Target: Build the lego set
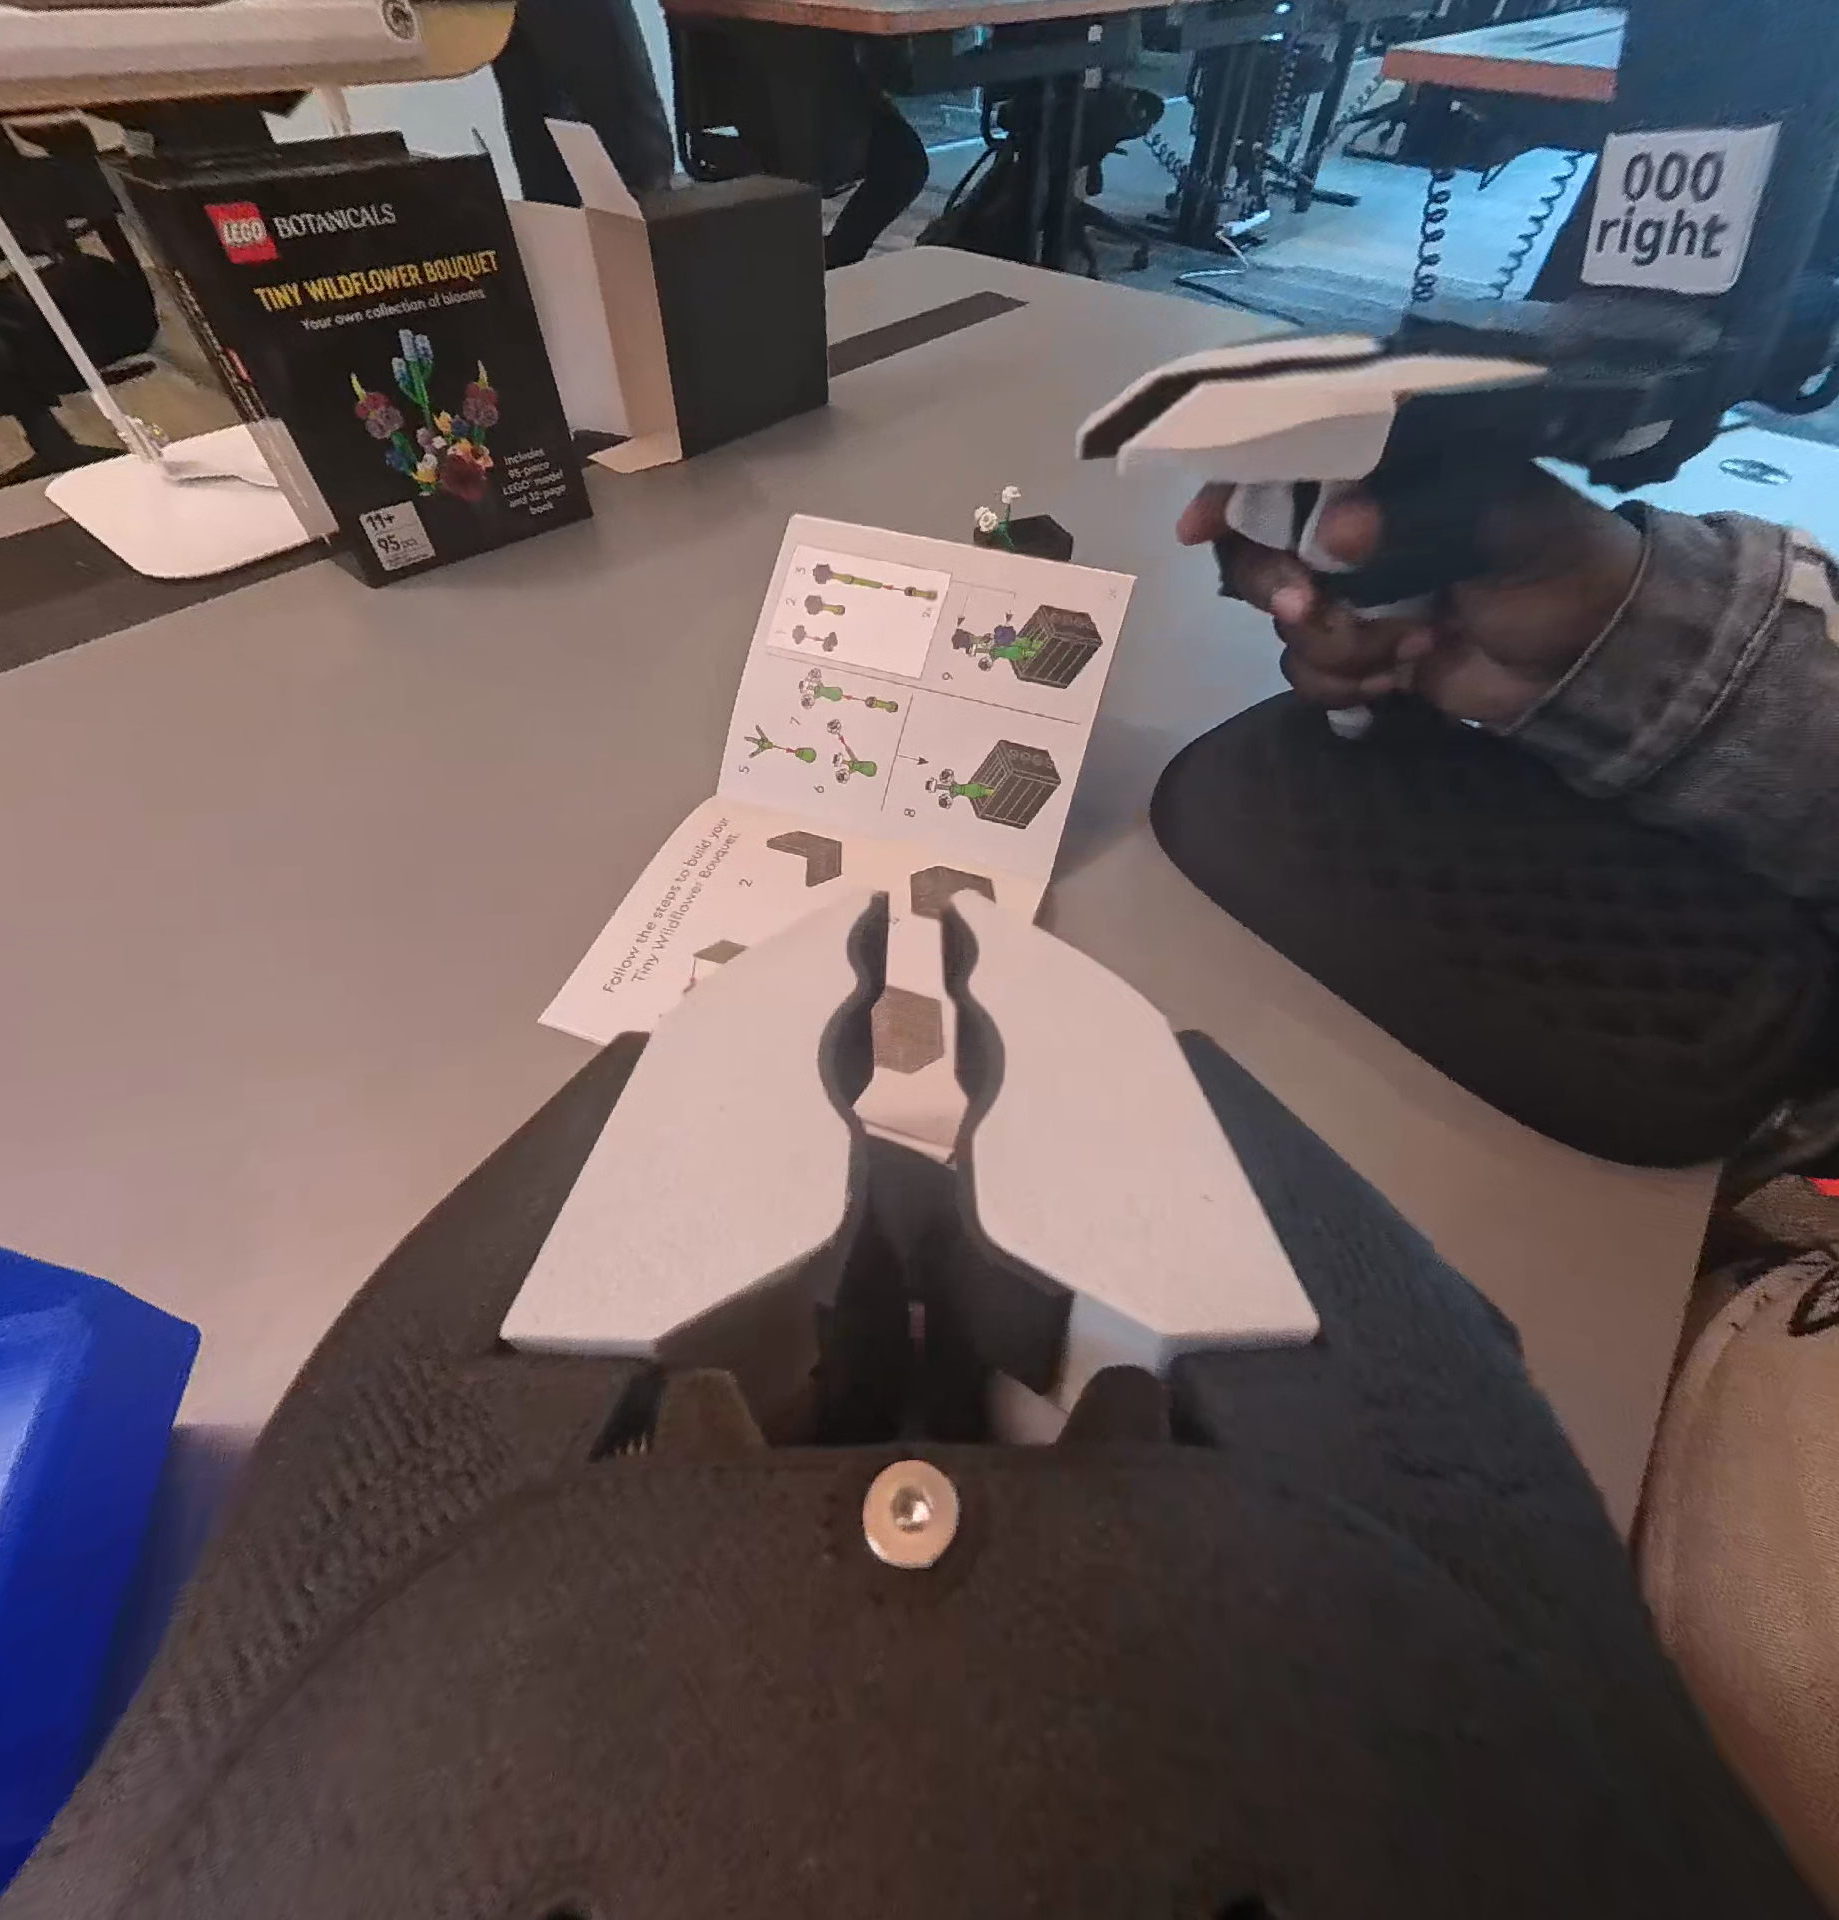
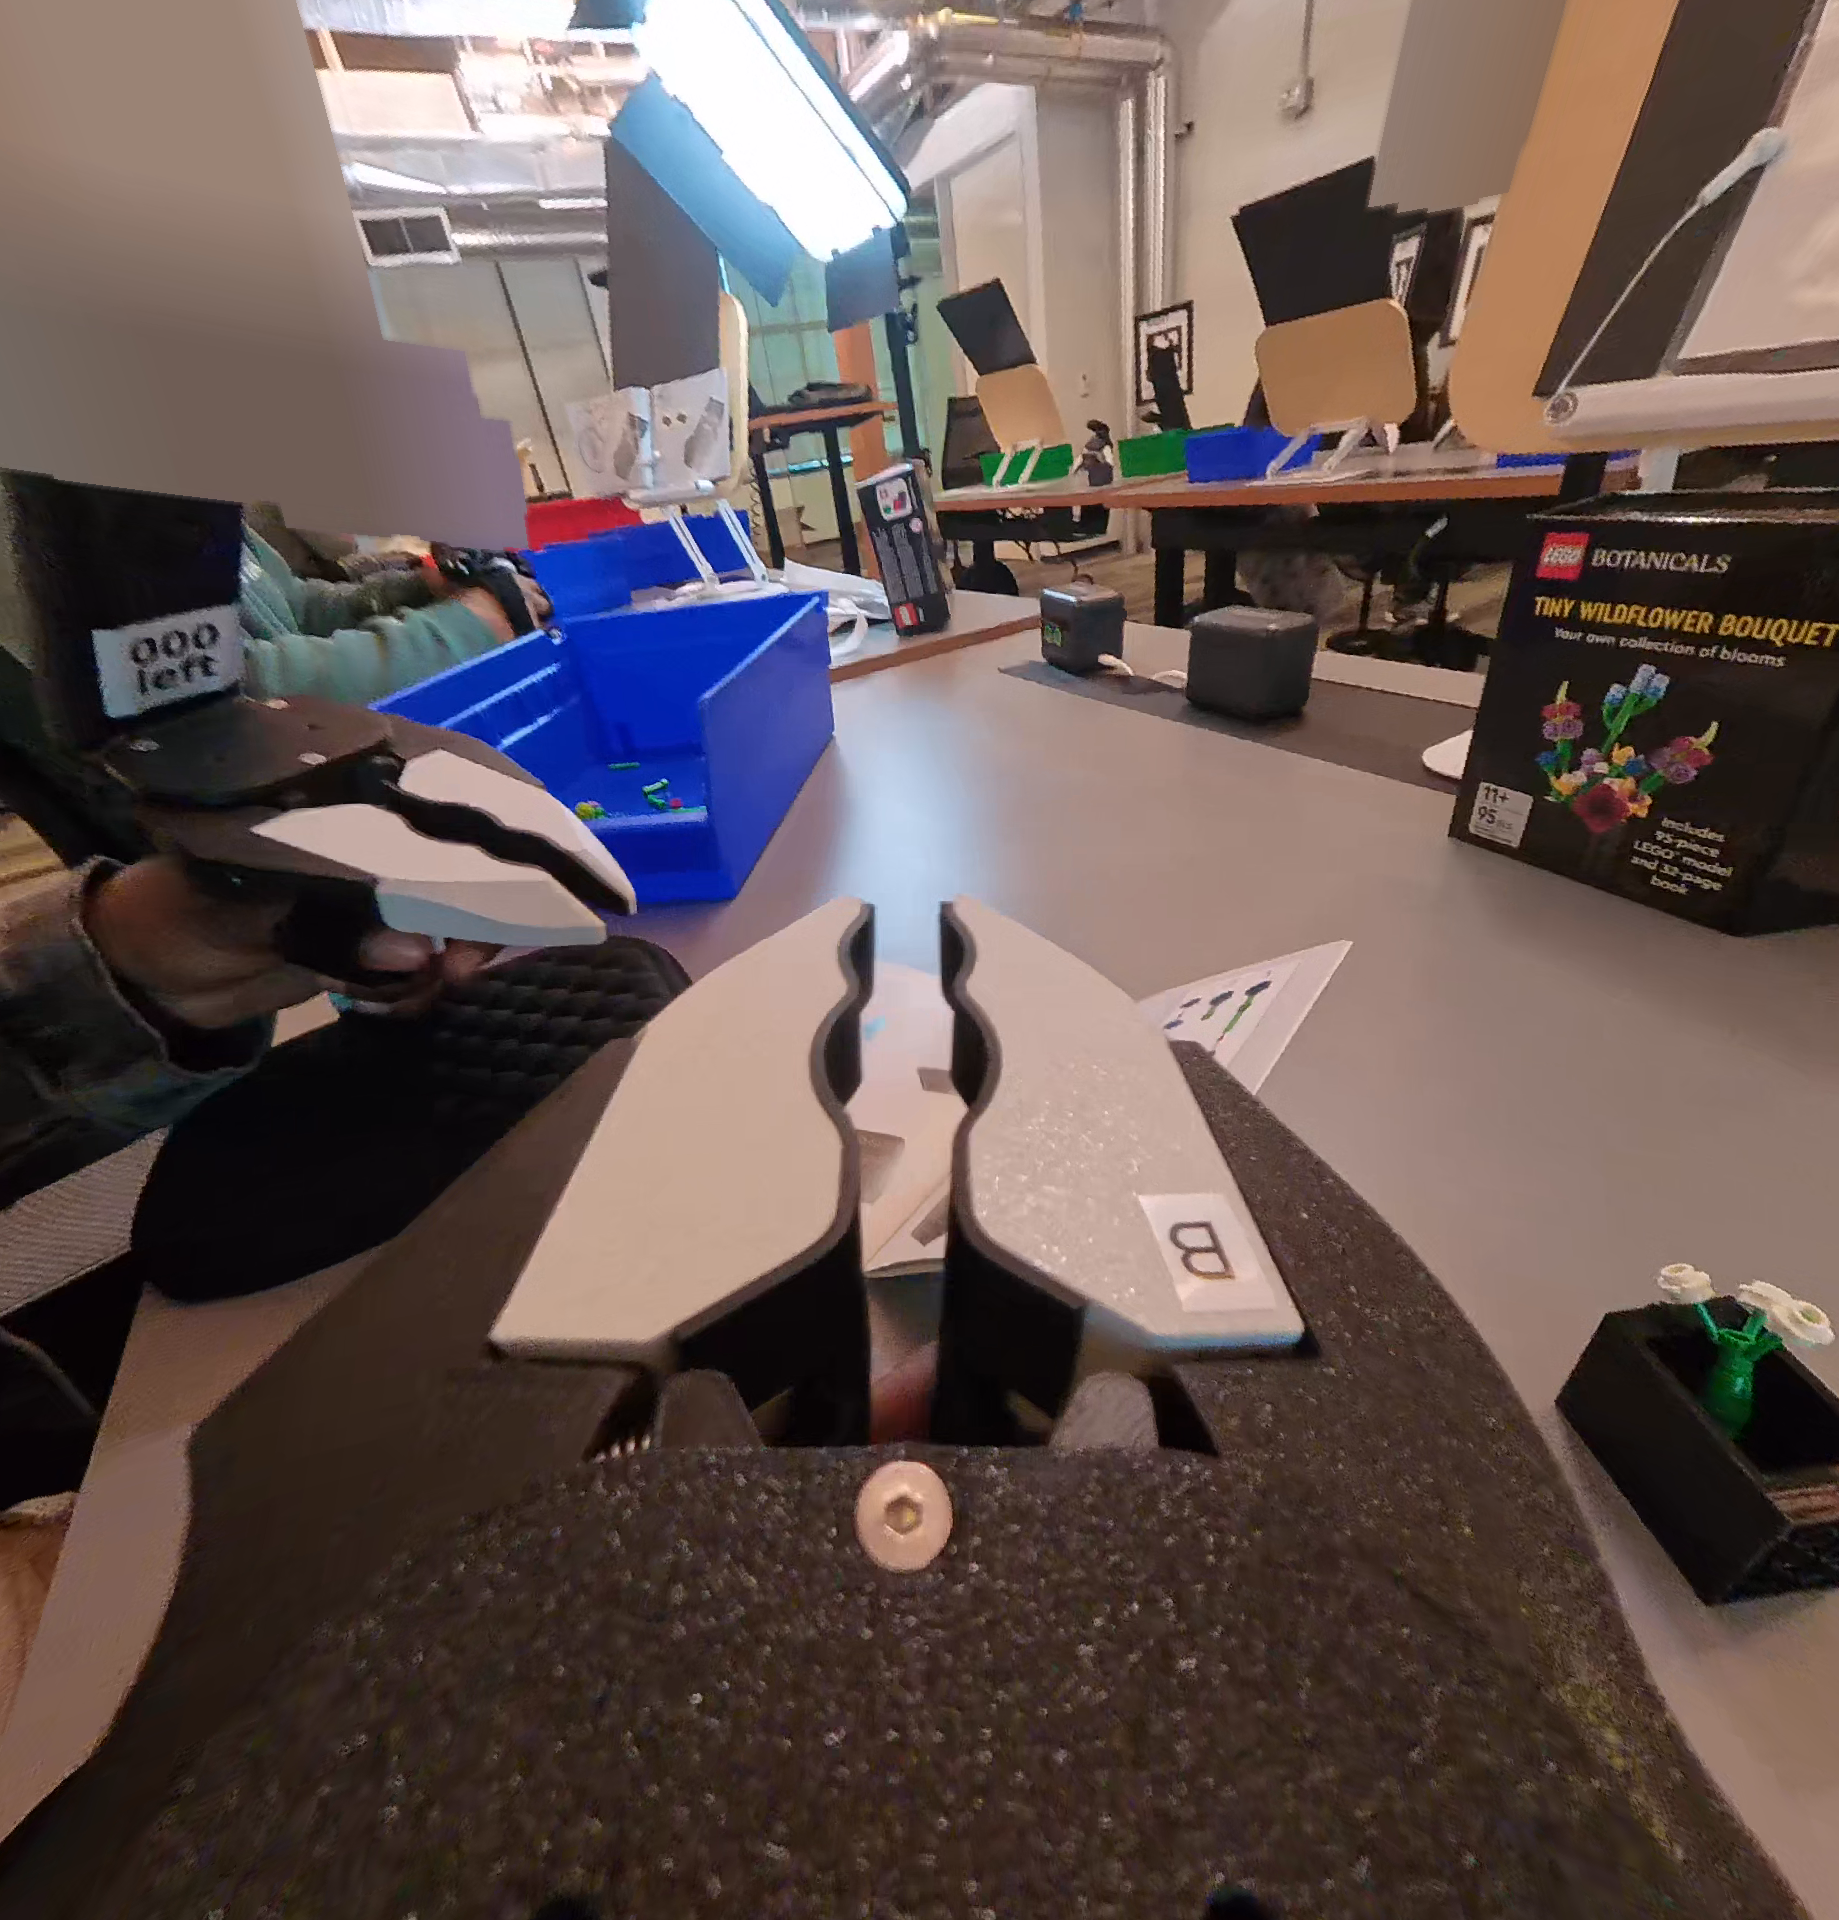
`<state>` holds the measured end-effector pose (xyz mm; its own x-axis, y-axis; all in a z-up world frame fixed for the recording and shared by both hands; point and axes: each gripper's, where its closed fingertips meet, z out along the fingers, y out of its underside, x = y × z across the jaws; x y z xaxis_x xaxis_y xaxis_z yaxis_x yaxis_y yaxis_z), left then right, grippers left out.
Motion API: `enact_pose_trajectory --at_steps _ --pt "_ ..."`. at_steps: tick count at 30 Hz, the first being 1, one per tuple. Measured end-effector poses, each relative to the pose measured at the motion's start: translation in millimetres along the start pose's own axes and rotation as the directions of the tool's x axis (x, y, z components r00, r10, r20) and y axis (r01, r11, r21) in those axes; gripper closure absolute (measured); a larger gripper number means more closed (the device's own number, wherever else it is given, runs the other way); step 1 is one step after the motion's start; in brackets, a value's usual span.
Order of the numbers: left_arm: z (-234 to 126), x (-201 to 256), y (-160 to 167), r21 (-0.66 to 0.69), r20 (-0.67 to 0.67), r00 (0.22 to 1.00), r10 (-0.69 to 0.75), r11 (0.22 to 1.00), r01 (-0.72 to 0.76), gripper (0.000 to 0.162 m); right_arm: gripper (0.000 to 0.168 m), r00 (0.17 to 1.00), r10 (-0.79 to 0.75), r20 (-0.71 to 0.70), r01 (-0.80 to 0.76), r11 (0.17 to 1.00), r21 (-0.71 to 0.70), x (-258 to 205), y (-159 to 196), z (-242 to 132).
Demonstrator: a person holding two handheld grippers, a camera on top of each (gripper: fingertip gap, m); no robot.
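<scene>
My left gripper (image 1: 910,906) hovers low over the open instruction booklet (image 1: 925,707) on the grey table. Its jaws are nearly shut with a thin gap and hold nothing. My right gripper (image 2: 907,914) is also nearly shut and empty, above the booklet's near edge (image 2: 1247,997). It shows in the left wrist view (image 1: 1102,442), raised at the right. The left gripper shows in the right wrist view (image 2: 614,914). A small black holder (image 2: 1725,1455) with a green stem and white flowers (image 2: 1741,1340) stands right of my right gripper, and beyond the booklet in the left wrist view (image 1: 1024,535).
The black set box (image 1: 395,353) (image 2: 1663,717) stands at the back. A blue bin (image 2: 686,727) with a few loose pieces is at the left, its corner near my left gripper (image 1: 53,1455). A black mesh pad (image 1: 1466,935) lies under the person's arm. A white stand (image 1: 188,499) is nearby. The tips of one gripper are about 12 centimeters away from the tips of the other.
</scene>
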<state>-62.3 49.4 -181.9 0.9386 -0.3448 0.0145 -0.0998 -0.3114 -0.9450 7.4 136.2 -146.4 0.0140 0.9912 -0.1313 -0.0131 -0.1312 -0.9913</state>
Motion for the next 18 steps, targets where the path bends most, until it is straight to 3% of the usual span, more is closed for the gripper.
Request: enact_pose_trajectory --at_steps 1,4,8,10,16,18 --pt "0 1 -1 0.002 -0.009 1.000 -0.010 1.000 0.010 0.149 0.153 1.000 -0.007 -0.003 0.007 1.000 -0.015 0 2 1" --pt "1 3 1 -0.010 -0.024 0.999 -0.029 1.000 0.028 0.141 0.138 0.998 -0.018 -0.065 0.016 0.999 -0.037 7 3 1" --pt "2 1 4 -0.021 -0.012 1.000 -0.029 0.999 0.028 0.136 0.120 0.953 -0.071 -0.293 0.032 0.990 -0.135 41 8 -13" --pt "3 2 5 -0.027 -0.013 1.000 -0.025 0.999 0.025 0.135 0.121 0.932 -0.074 -0.355 0.003 0.980 -0.197 53 16 -21" --pt "5 1 9 -0.046 -0.015 0.999 -0.033 0.998 0.032 0.134 0.126 0.949 0.121 -0.290 -0.206 0.937 -0.281 49 44 -18" --pt "6 0 10 -0.048 -0.014 0.999 -0.037 0.998 0.036 0.134 0.142 0.952 0.136 -0.275 -0.217 0.932 -0.290 47 45 -17"
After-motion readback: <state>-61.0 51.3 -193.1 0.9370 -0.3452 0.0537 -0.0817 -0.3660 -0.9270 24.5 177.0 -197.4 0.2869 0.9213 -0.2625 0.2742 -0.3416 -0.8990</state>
